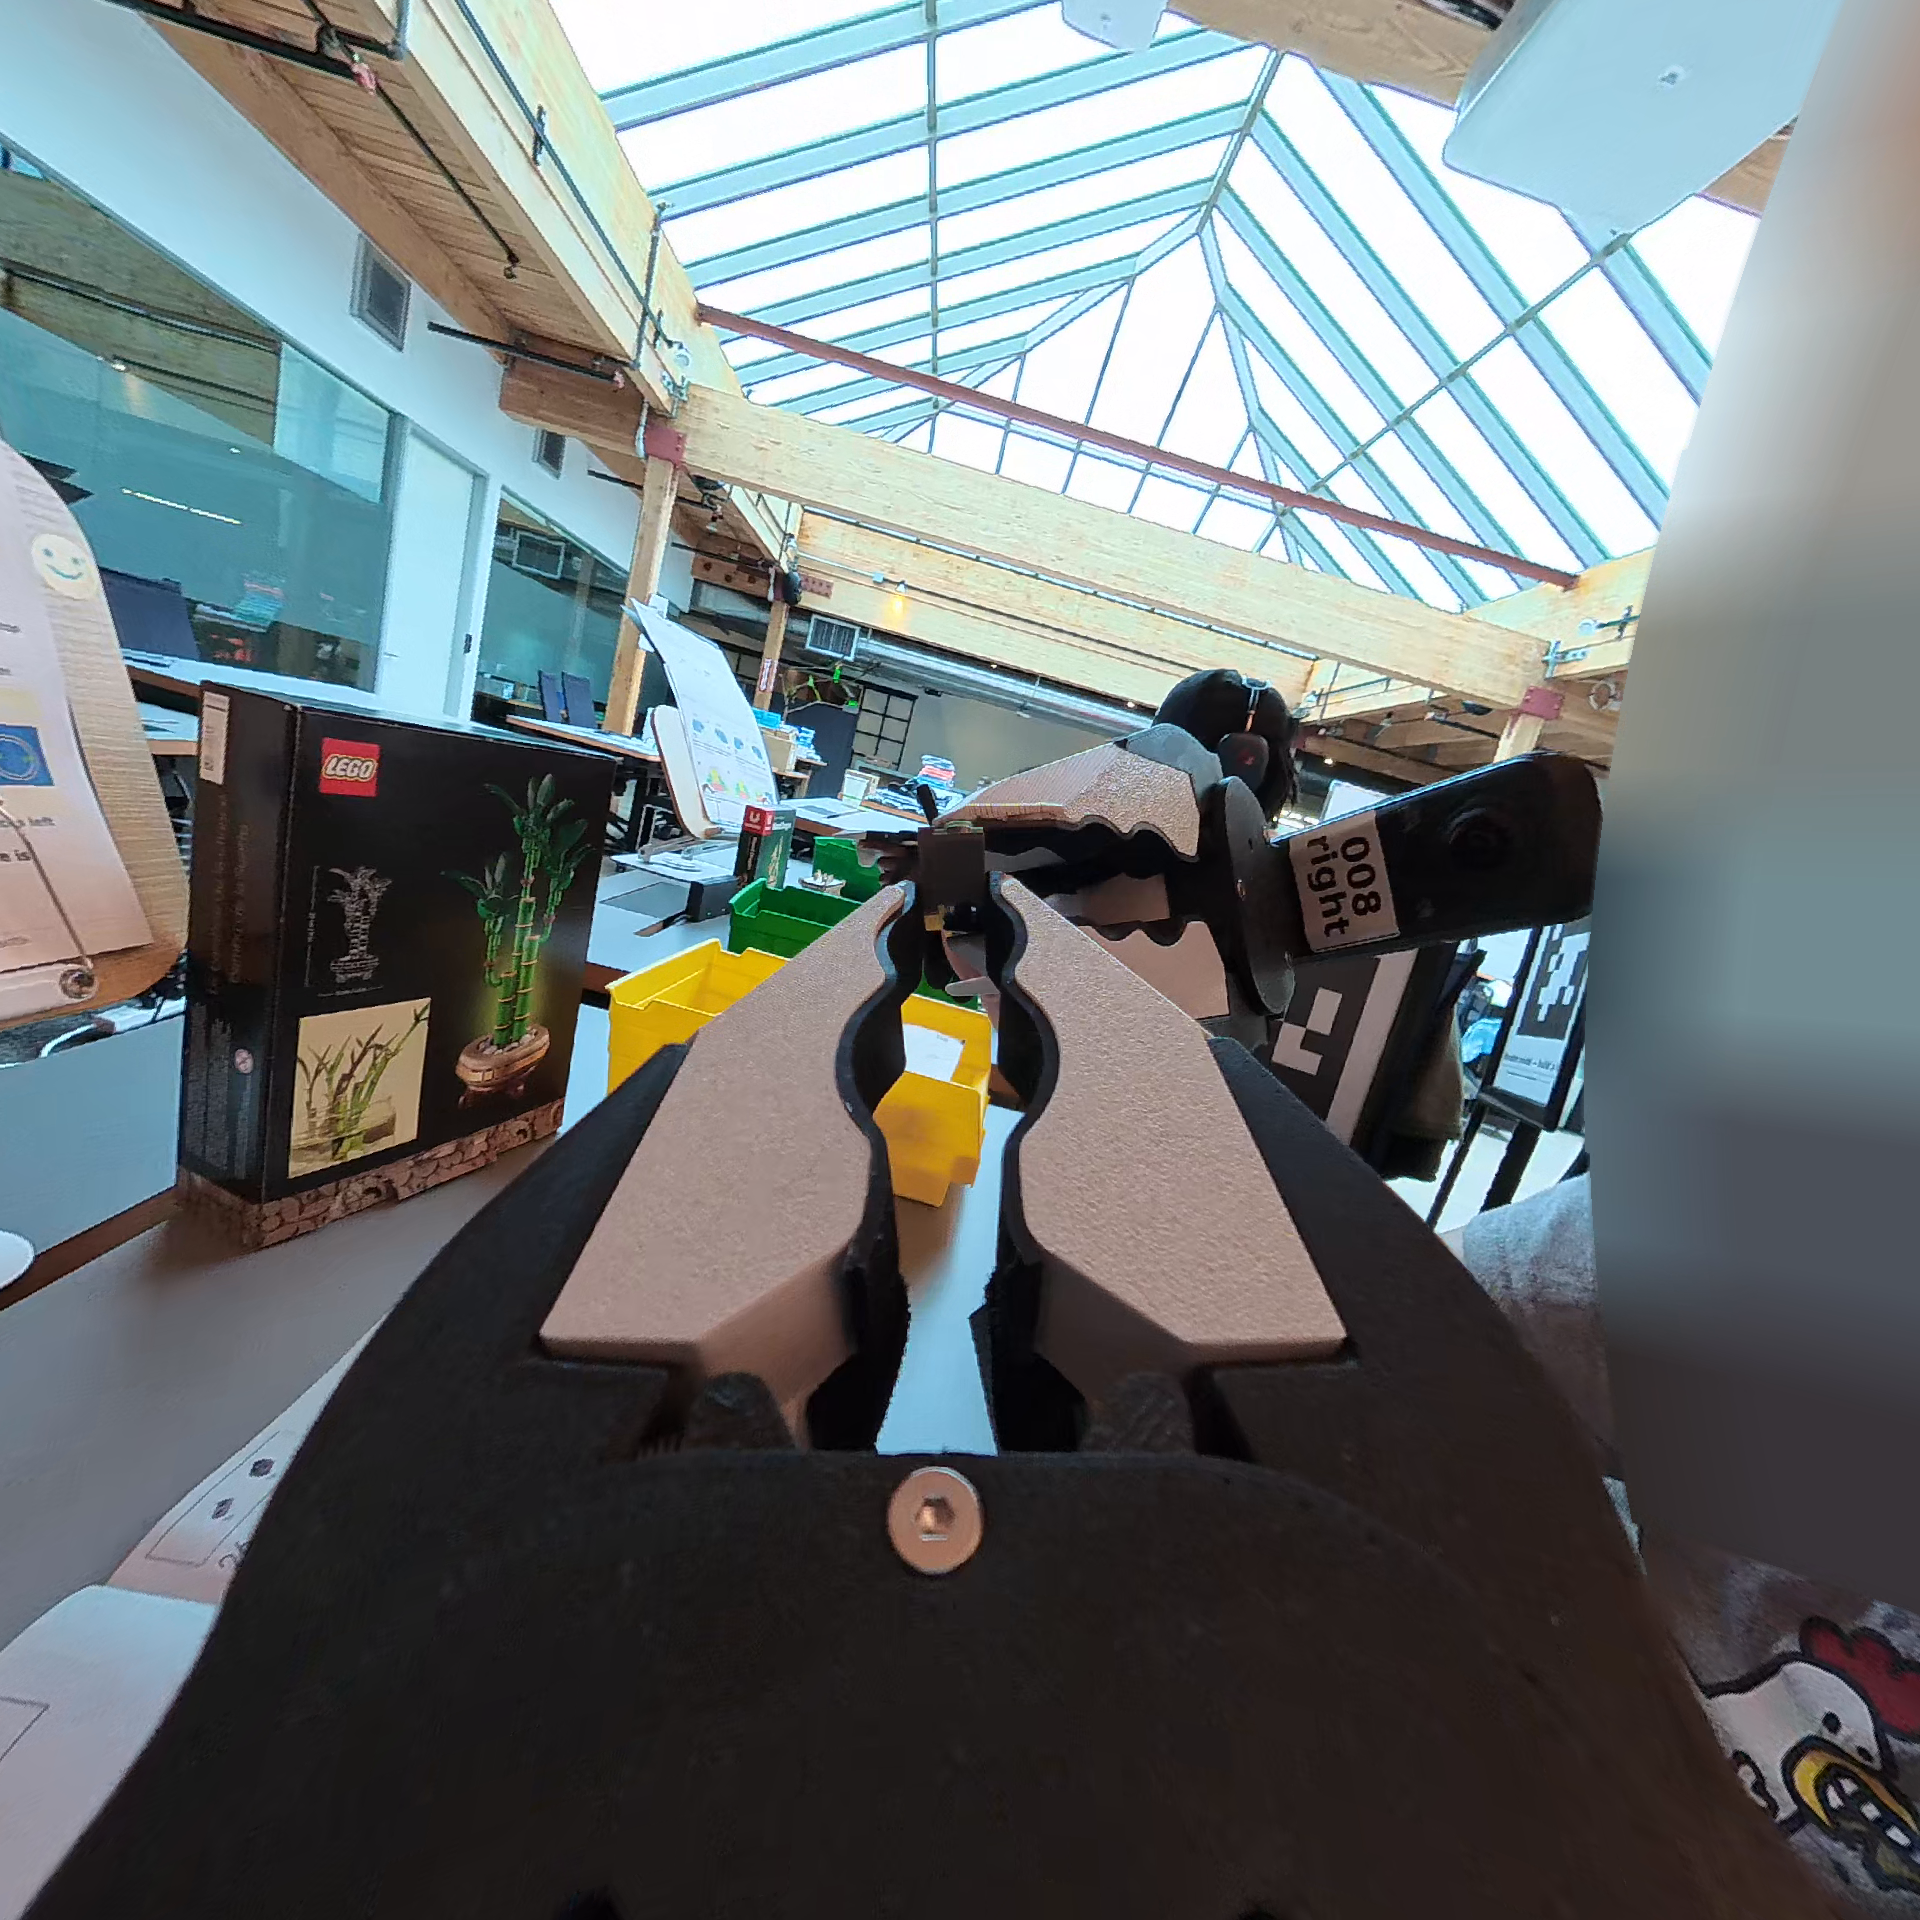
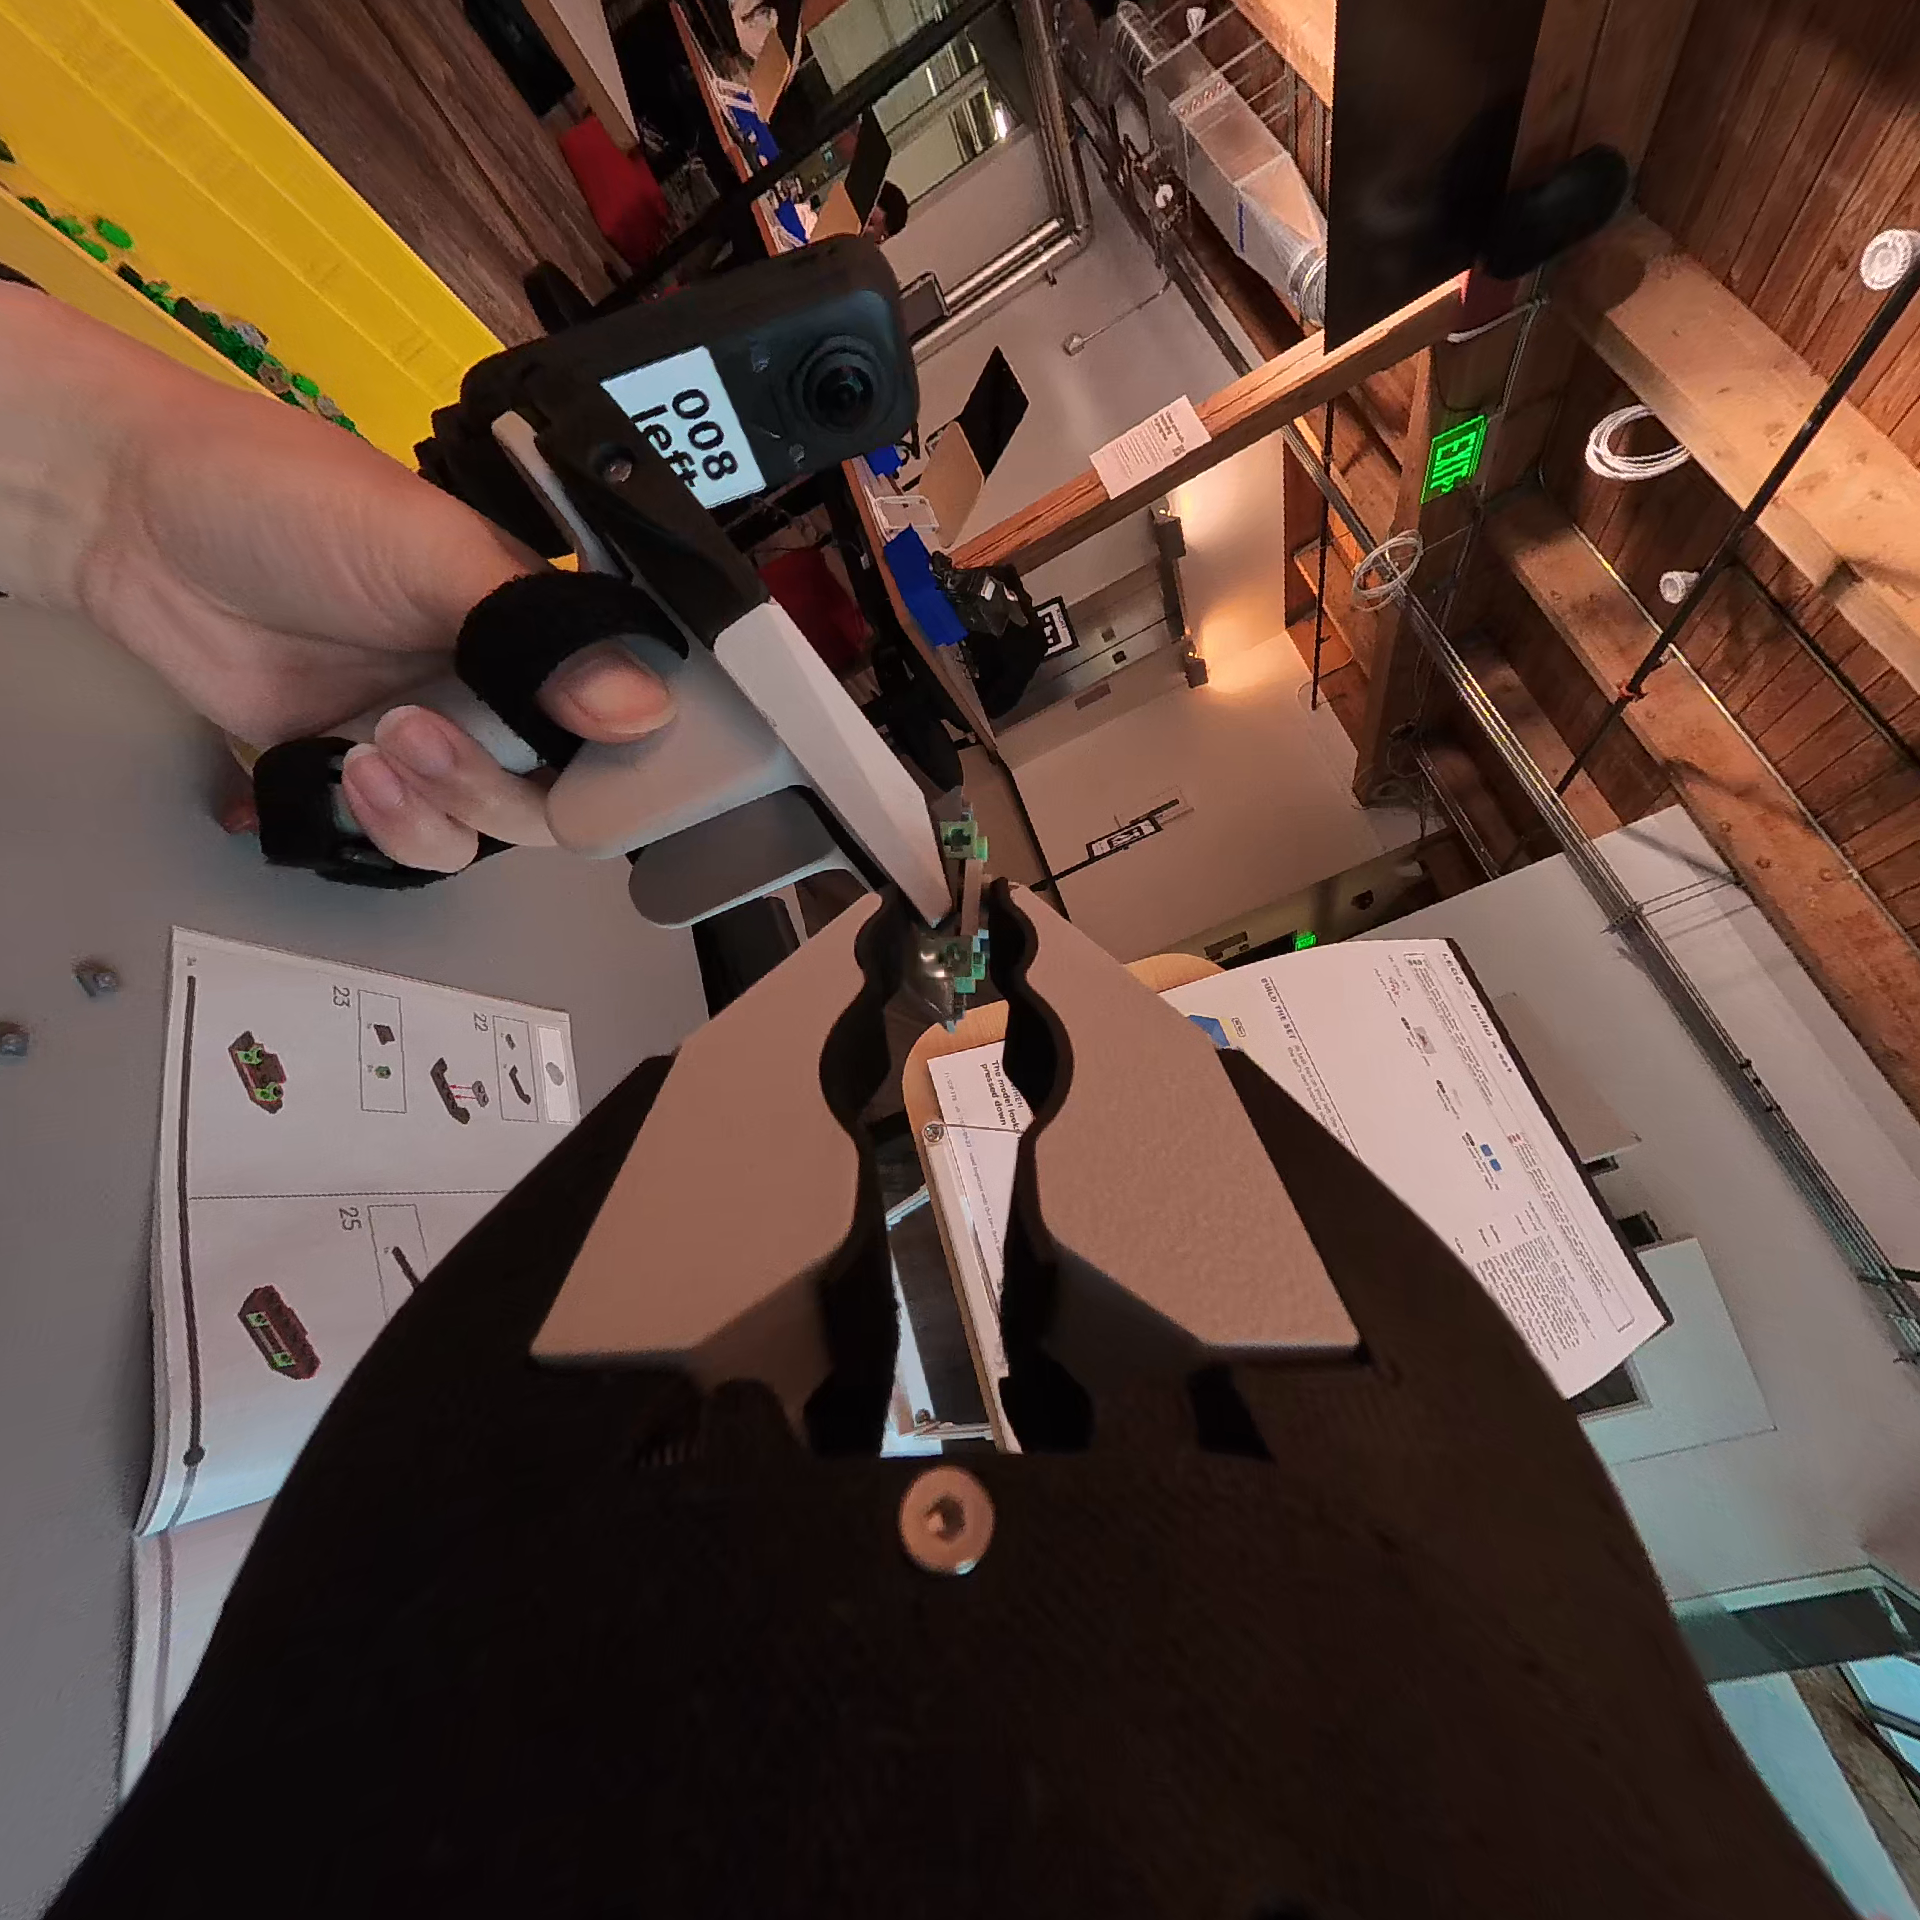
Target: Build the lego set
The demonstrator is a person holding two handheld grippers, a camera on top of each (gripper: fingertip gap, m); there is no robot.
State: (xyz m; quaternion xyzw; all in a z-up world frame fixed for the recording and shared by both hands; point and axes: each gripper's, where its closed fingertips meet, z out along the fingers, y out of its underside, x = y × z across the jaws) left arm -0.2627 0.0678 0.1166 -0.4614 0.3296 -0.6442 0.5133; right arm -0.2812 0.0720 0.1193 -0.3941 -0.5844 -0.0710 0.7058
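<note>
A small dark brown Lego assembly point(image 1: 954, 857) with green studs is held in the air between both grippers. My left gripper point(image 1: 951, 912) is shut on its lower part. The right gripper's fingers point(image 1: 1091, 795) come in from the right and close on the same assembly. In the right wrist view, my right gripper point(image 2: 940, 940) is shut on the brown and green piece point(image 2: 961, 961). The left gripper's finger point(image 2: 831, 717), held by a hand point(image 2: 260, 540), meets it from the upper left, with another green-studded bit point(image 2: 961, 836) at its tip. How the parts join is hidden by the fingers.
The Lego set box point(image 1: 384, 966) stands on the grey table at left. A yellow bin point(image 1: 935, 1112) and a green bin point(image 1: 779, 914) sit behind the grippers. An open instruction booklet point(image 2: 343, 1195) lies on the table, with small loose pieces point(image 2: 94, 977) beside it and a printed sheet point(image 2: 1455, 1122) on a stand. My two grippers' fingertips are within a few centimetres of each other.
</note>
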